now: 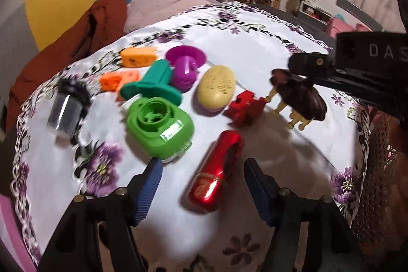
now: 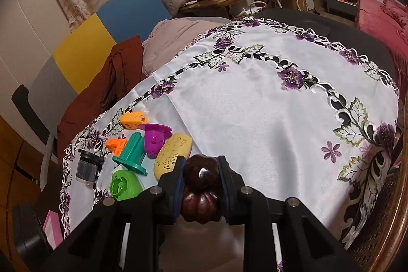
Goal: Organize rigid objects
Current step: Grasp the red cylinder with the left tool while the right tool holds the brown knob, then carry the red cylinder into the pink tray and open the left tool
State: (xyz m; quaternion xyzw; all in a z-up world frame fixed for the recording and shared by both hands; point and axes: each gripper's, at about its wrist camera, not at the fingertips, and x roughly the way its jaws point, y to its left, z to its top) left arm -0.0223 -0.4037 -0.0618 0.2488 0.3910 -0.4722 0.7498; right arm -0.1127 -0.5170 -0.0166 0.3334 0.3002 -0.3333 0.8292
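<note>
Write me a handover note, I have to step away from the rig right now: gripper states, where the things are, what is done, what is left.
Left gripper: open, nothing gripped, hovering over the red shiny tube lying on the tablecloth.
Right gripper: shut on the dark brown wooden piece, held above the cloth.
Clustered at one side of the cloth: green holder, teal piece, purple cup, two orange blocks, yellow oval case, red block, clear jar.
Done: cannot tell.
Left: place the brown piece; the tube looks next.
</note>
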